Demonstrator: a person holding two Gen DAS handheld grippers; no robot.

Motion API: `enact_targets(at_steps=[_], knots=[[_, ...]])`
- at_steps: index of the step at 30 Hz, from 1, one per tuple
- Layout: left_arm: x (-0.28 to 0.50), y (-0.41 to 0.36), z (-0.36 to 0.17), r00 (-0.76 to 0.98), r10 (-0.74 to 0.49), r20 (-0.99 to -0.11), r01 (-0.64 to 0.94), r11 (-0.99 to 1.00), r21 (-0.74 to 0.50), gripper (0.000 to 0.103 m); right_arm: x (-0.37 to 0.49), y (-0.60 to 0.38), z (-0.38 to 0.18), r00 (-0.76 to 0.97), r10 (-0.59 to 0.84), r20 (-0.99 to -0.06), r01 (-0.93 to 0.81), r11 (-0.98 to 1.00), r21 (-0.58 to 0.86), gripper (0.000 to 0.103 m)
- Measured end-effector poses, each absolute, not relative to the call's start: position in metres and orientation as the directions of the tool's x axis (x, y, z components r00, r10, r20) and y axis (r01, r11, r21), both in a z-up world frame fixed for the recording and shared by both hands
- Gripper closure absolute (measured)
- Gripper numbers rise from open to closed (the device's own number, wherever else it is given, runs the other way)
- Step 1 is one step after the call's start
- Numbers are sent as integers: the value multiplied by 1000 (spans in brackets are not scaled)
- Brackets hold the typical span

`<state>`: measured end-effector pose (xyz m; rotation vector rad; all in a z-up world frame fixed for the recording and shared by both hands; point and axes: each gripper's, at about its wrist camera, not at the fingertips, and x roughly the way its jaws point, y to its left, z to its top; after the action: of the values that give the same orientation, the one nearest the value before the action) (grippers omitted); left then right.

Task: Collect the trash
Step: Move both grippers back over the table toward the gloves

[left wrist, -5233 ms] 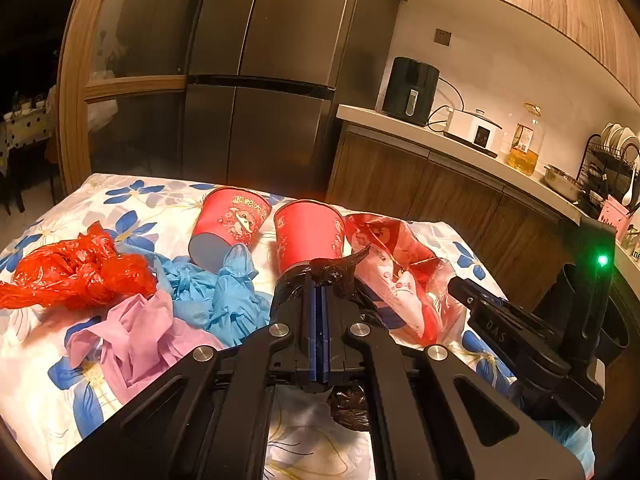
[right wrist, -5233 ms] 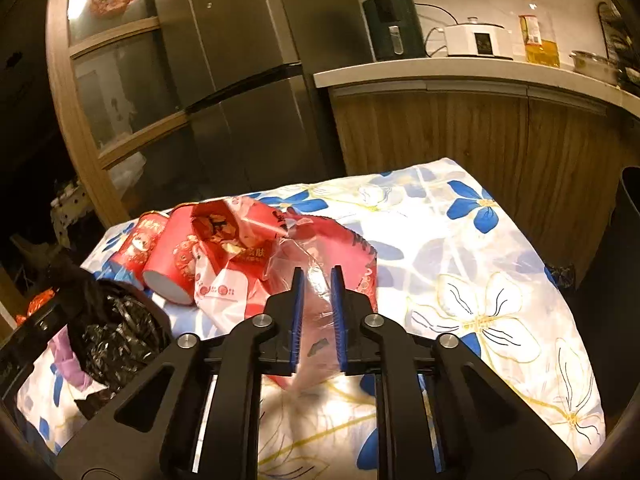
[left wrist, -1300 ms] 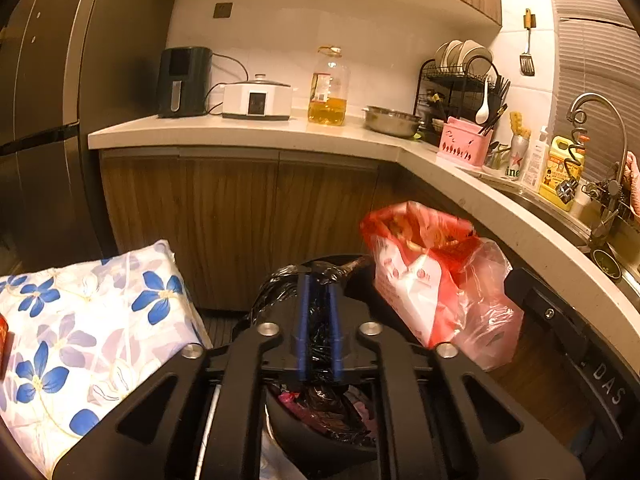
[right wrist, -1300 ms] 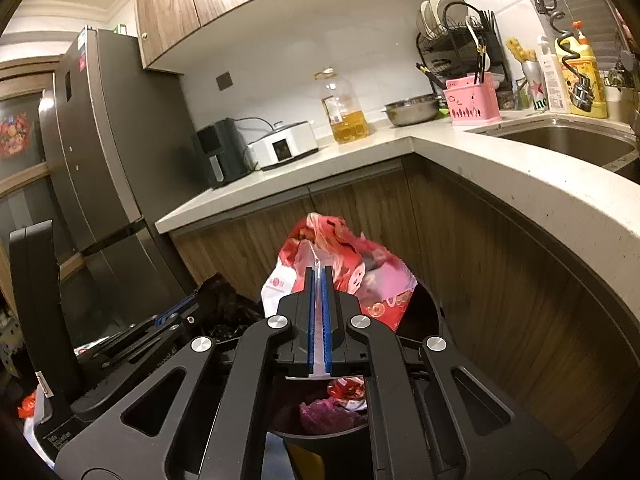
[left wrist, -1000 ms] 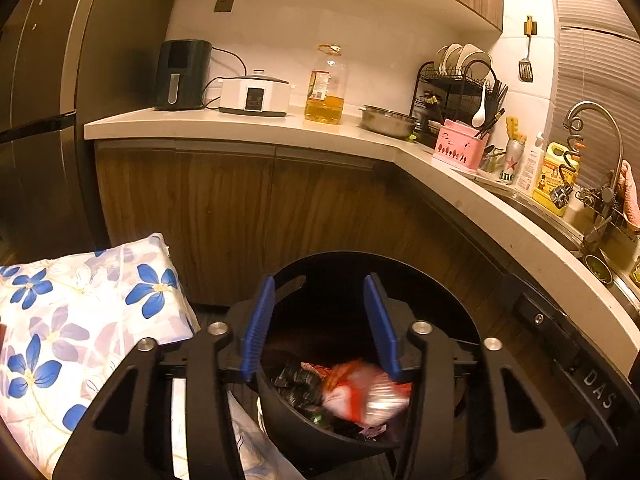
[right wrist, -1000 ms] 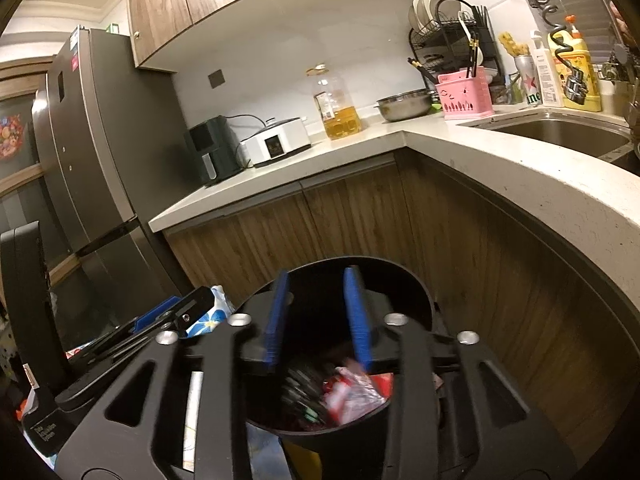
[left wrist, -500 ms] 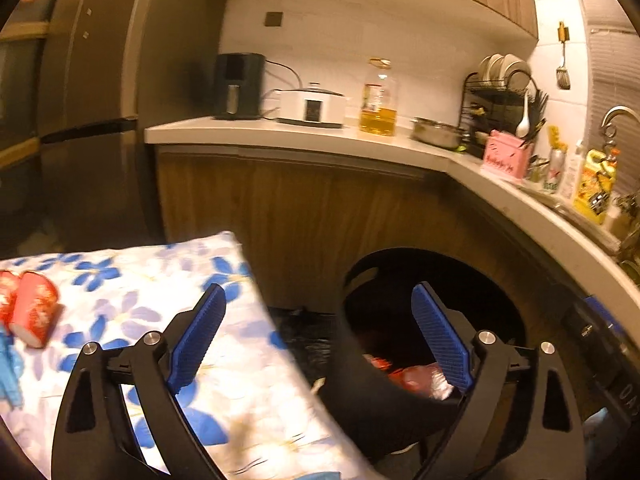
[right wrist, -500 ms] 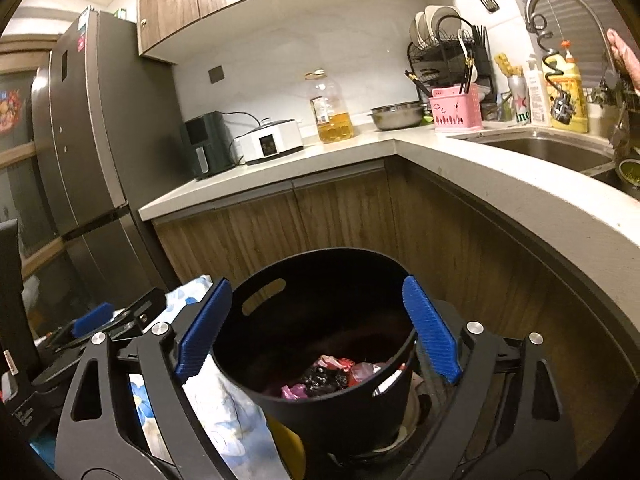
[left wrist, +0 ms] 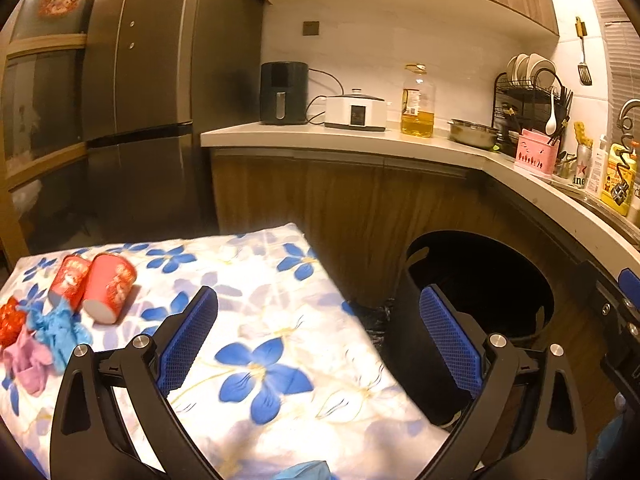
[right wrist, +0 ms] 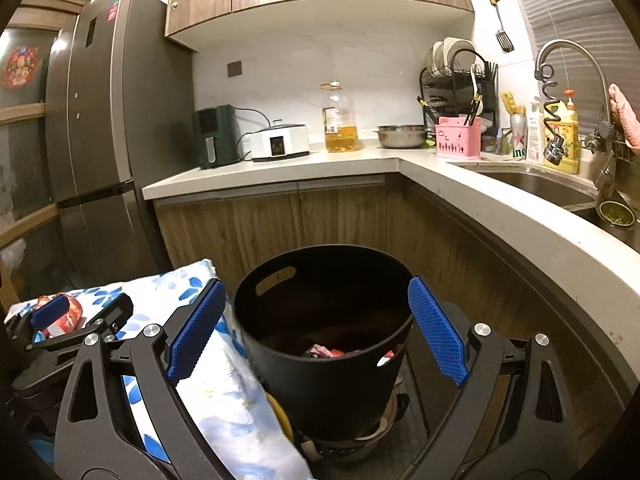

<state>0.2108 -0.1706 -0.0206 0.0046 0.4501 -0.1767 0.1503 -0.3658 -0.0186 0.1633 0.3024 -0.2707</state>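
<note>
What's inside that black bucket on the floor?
In the right wrist view, the black bucket holds crumpled trash, red and white wrappers near the bottom. Its front wall hides whatever lies deeper. In the left wrist view its inside looks dark.

Two red paper cups [left wrist: 94, 286] lie on the tabletop [left wrist: 256, 300], beside one blue glove bundle [left wrist: 60, 326], one pink wad [left wrist: 24, 362] and one red bag [left wrist: 9, 320]. One black bin [right wrist: 328, 340] holds perhaps two or three wrappers [right wrist: 326, 350], too dim to count.
</note>
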Motion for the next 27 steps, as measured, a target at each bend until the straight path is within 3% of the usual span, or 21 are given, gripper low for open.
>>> enact_targets(at_steps=[17,27], knots=[[164,-96,-21,908,-70,-413,59,997,-40,6,121,-300,-14,937,-160,-311,211,968,138,12],[146,-25,-36,907,73,-414,-92,995,-27,6,122,-243,-27,947,-71,-314,120,983,139,12]])
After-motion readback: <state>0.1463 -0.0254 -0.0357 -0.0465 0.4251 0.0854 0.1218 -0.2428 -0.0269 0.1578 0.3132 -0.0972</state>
